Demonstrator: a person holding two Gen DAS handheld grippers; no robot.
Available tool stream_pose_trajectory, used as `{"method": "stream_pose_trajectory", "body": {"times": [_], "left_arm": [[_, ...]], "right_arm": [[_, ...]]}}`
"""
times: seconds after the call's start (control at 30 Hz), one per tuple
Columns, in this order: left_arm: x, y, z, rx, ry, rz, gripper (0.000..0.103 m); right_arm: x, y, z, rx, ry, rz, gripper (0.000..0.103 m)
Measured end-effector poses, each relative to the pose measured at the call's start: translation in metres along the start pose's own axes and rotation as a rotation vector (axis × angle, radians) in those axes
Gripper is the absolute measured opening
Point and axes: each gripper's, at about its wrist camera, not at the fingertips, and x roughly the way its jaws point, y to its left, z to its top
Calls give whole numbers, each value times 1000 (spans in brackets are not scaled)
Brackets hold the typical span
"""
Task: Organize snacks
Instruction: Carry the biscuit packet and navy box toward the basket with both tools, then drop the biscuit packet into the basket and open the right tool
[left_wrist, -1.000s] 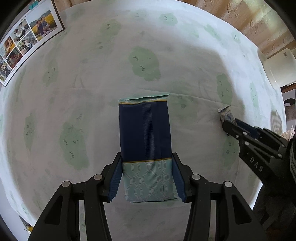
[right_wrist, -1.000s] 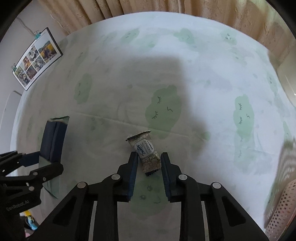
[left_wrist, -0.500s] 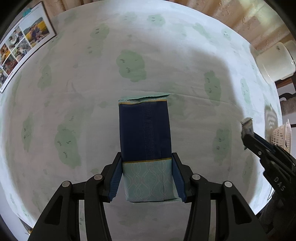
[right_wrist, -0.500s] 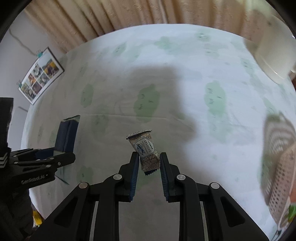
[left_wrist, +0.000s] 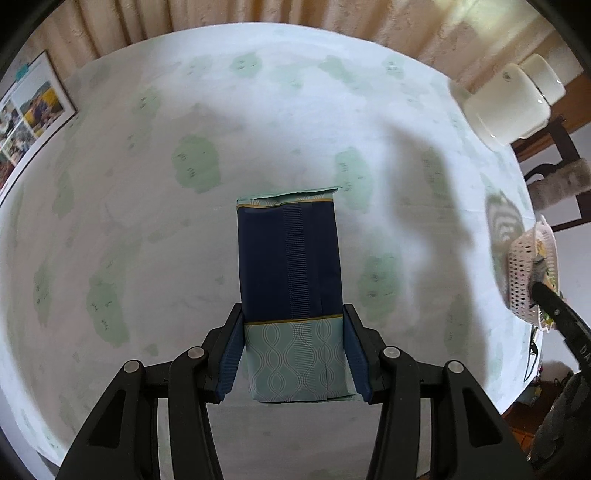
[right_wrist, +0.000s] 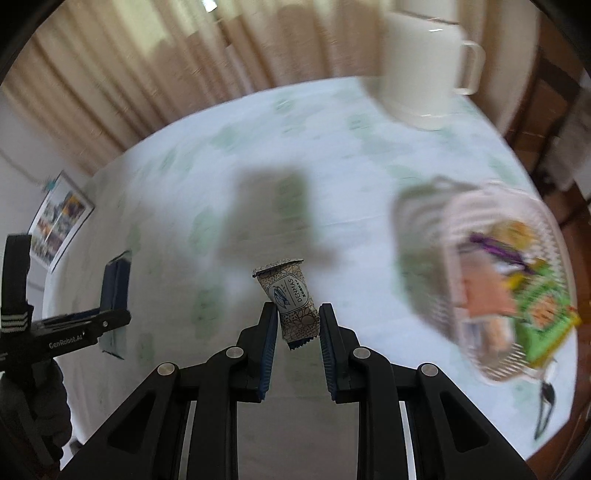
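Gripping a tall navy and pale-green packet (left_wrist: 291, 295), the left gripper (left_wrist: 293, 354) has its two fingers pressed against the packet's lower sides, and the packet stands upright between them above the table (left_wrist: 184, 240). Wide bare cloth printed with green clouds lies ahead of and to both sides of it, out to the round table edge and the beige curtain (left_wrist: 258, 18) behind. No writing shows on the packet's visible face, only a gold line and a wavy pattern.

The right gripper (right_wrist: 297, 332) is clamped on a small brown snack wrapper (right_wrist: 291, 302), tilted, with its sealed top end pointing away from the camera. "DENMAS" reads along it beside a small blue emblem. Open cloth lies below and ahead of this wrapper. To its right a white slotted basket (right_wrist: 436, 266) sits near the table edge, blurred, holding green, orange and purple packets whose print cannot be read. A white mug (right_wrist: 424, 66) stands at the far rim.

From the right camera, the left tool's side reads "GenRobot.AI". A photo board (left_wrist: 29, 122) stands against the wall at the left.
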Motion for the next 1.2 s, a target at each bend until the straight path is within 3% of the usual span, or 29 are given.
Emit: {"method": "stream_pose_trajectory", "body": {"times": [0.23, 0.6, 0.83, 1.2], "left_arm": [[-16, -34, -1, 30, -38, 9, 46], [-28, -125, -9, 98, -58, 12, 46], [-32, -195, -9, 201, -74, -14, 46], [-11, -307, -3, 378, -12, -96, 46]], "right_arm": [[-37, -64, 5, 119, -82, -66, 24], [-38, -149, 10, 214, -87, -36, 26], [-59, -198, -16, 234, -97, -24, 28], [-87, -273, -75, 388, -99, -34, 29]]}}
